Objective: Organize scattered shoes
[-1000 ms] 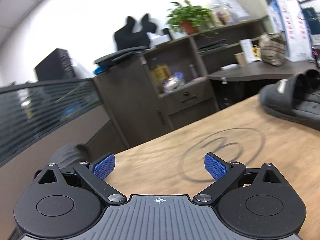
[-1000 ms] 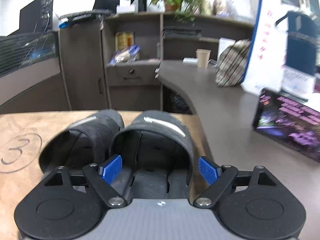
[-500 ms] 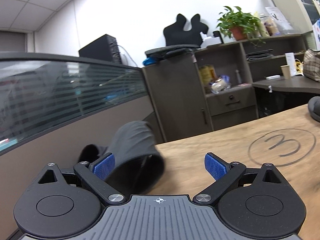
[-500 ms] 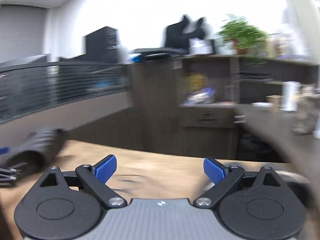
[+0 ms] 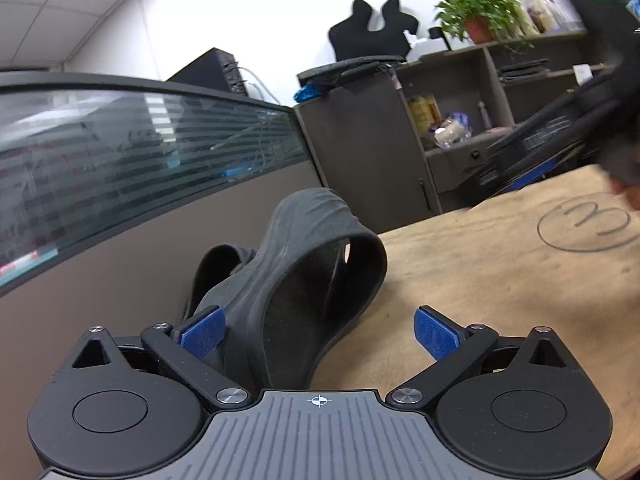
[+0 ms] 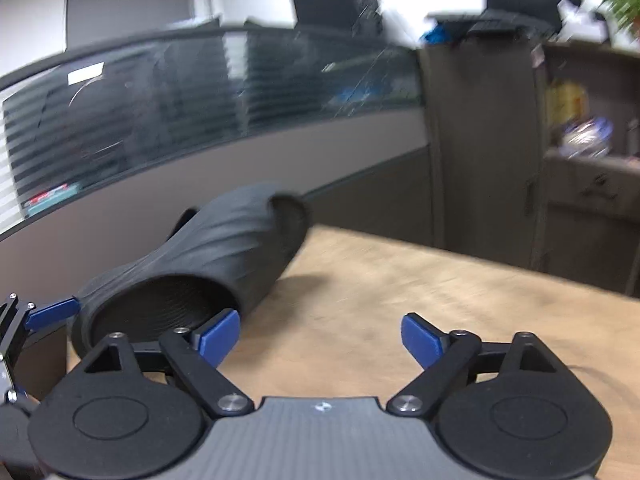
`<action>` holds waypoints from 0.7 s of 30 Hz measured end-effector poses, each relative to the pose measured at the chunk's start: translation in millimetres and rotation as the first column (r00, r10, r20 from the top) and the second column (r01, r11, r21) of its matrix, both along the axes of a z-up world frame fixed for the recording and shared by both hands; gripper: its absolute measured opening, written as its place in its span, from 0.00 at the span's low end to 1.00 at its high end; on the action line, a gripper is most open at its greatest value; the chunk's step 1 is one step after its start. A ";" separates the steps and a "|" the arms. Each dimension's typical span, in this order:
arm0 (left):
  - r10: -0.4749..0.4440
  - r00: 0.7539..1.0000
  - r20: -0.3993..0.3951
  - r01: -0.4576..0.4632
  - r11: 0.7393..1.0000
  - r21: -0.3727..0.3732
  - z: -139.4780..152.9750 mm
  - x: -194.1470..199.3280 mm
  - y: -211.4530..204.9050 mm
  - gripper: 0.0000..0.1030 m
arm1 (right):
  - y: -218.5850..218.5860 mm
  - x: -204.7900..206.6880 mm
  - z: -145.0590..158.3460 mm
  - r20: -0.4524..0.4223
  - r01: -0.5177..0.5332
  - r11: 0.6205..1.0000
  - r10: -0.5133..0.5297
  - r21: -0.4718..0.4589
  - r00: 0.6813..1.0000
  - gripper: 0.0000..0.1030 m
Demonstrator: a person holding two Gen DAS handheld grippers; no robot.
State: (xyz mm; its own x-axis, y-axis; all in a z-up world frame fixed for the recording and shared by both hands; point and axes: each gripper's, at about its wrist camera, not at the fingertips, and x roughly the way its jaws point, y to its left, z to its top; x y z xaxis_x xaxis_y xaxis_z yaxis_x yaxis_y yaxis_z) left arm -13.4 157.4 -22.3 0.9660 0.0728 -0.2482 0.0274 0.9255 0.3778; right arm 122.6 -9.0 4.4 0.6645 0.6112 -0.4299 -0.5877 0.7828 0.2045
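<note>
Your left gripper (image 5: 318,330) stands wide, black slipper (image 5: 304,276) lying on its side partly between the pads at the tabletop's (image 5: 500,280) left edge, unclamped. Your right gripper (image 6: 320,334) is wide, jaws just closing slightly, nothing between them.

A black ribbed slipper (image 5: 304,280) lies on the tan wood-grain counter (image 5: 480,280), which bears a dark circled numeral (image 5: 588,222). Both grippers, left gripper (image 5: 318,330) and right gripper (image 6: 320,334), are black with blue pads.
</note>
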 end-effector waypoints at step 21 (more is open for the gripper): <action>-0.023 0.999 0.022 0.025 0.997 -0.069 -0.7 -4.0 17.4 1.00 | 108.4 37.6 -24.2 -0.046 0.020 1.000 -0.021 -0.023 0.999 0.21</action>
State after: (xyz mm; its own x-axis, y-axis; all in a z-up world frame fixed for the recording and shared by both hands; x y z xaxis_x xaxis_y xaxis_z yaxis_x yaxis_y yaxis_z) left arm -17.4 174.7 -23.0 0.9724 0.0327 -0.2311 0.0427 0.9486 0.3136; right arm 160.2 99.4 -19.8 0.6561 0.5876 -0.4736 -0.5619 0.7992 0.2133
